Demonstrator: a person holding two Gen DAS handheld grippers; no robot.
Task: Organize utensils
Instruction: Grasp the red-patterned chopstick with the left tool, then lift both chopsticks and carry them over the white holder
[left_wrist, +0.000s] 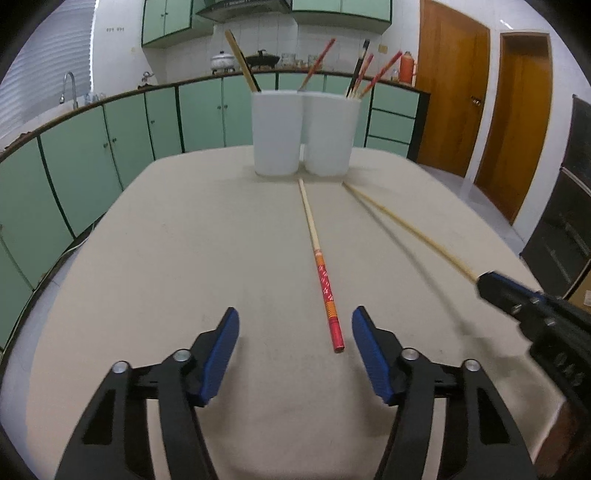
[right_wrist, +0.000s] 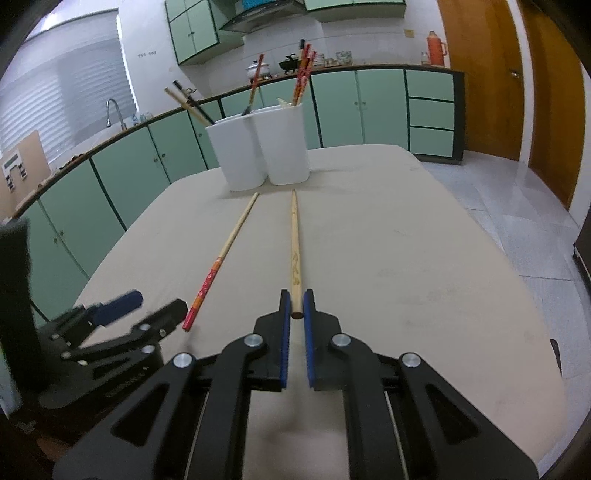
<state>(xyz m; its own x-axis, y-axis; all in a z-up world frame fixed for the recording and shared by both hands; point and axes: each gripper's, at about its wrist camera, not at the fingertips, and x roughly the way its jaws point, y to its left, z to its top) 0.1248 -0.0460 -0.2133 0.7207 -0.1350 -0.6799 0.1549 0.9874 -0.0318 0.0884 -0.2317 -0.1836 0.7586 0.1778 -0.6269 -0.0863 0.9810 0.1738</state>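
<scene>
Your left gripper (left_wrist: 295, 347) hangs with its jaws spread over the near end of the red-handled chopstick (left_wrist: 325, 291), which lies flat on the beige table (left_wrist: 184, 240). The butt sits between the pads, close to the right one, with no contact yet. Its long axis runs straight away from you toward the two white holders (left_wrist: 306, 133), so the jaws cross it squarely. Shift slightly right to centre it before closing. Your right gripper (right_wrist: 296, 302) is pinching the butt of the plain bamboo chopstick (right_wrist: 294, 243), seemingly lifted off the cloth, pointing at the same holders.
</scene>
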